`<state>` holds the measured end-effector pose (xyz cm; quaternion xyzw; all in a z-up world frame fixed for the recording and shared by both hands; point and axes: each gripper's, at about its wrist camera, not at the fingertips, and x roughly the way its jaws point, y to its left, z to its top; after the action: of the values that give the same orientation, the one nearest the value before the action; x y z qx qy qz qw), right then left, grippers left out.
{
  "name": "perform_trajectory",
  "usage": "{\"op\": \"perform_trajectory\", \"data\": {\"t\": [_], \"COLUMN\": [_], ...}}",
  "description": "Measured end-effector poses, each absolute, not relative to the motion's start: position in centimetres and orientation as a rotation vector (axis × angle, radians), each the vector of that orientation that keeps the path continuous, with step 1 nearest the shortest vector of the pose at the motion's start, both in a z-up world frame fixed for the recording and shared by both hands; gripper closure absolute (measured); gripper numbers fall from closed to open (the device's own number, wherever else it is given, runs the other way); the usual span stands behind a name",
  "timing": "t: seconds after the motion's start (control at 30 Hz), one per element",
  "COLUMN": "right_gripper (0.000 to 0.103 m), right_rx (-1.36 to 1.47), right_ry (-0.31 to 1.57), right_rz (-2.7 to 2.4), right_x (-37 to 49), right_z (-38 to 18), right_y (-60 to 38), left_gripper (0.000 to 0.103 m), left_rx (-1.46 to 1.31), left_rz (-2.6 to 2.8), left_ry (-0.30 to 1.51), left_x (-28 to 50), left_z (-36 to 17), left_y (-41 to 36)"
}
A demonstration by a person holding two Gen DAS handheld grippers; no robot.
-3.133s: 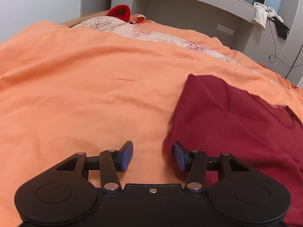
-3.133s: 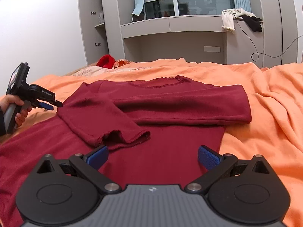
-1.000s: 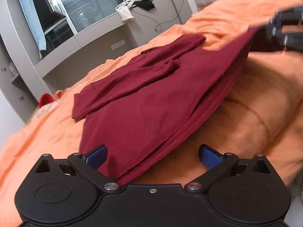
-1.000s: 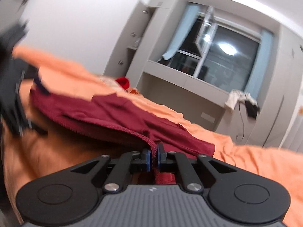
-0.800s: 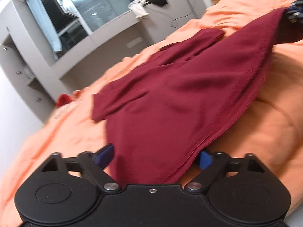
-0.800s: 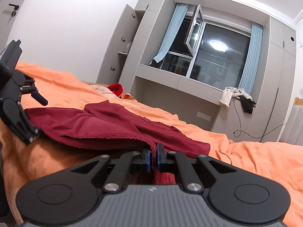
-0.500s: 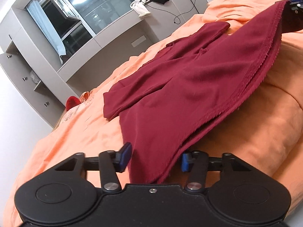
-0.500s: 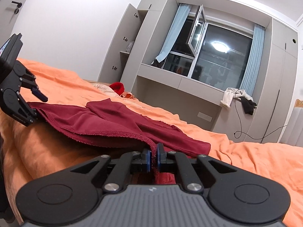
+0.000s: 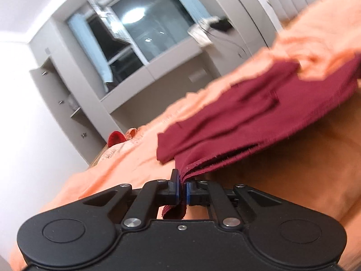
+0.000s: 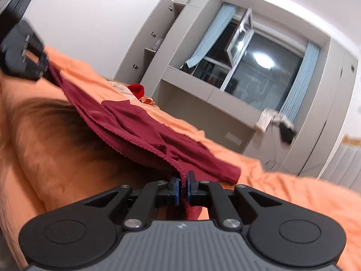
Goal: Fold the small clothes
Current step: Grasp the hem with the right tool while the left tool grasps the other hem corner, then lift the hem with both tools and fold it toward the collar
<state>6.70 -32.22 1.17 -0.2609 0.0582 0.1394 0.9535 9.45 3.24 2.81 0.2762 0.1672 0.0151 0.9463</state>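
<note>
Maroon shirt (image 9: pixel 237 122) hem pinched tight by left hand-held gripper (image 9: pixel 182 190) and right hand-held gripper (image 10: pixel 183 189), over orange bedspread (image 10: pixel 56 149).

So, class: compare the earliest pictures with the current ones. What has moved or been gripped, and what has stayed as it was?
Both grippers were open above the flat dark red top. Now the left gripper and the right gripper are each shut on a corner of the dark red top, whose hem is lifted and stretched between them. The right closed first, the left within the last half second. The orange bedspread and red item stayed put.
</note>
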Motion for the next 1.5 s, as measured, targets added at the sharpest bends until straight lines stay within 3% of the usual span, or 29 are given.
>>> {"op": "perform_trajectory", "data": {"t": [0.13,0.43,0.8,1.2,1.5], "right_gripper": [0.098,0.098,0.098,0.097,0.097], "right_rx": [-0.607,-0.493,-0.495,-0.517,-0.402], "right_ry": [0.02,-0.028,-0.061,-0.099,0.136], "right_rz": [0.243,0.29,0.311,0.256,0.283], "right_x": [4.4,-3.1,-9.6,5.3,21.1], "right_z": [1.9,8.0,11.5,13.8,11.0], "right_y": [-31.8,-35.3,-37.1,-34.5,-34.0], "left_gripper": [0.098,0.098,0.098,0.097,0.096], "left_rx": [0.468,0.415,0.352,0.299,0.249], "left_rz": [0.038,-0.017,-0.075,-0.009,0.033], "left_ry": [0.283,0.137,0.11,0.109,0.31], "left_x": [7.1,-2.7,-9.9,2.7,18.8], "left_z": [5.1,11.1,14.3,15.4,12.2], "left_y": [3.6,3.1,2.3,3.1,3.0]}}
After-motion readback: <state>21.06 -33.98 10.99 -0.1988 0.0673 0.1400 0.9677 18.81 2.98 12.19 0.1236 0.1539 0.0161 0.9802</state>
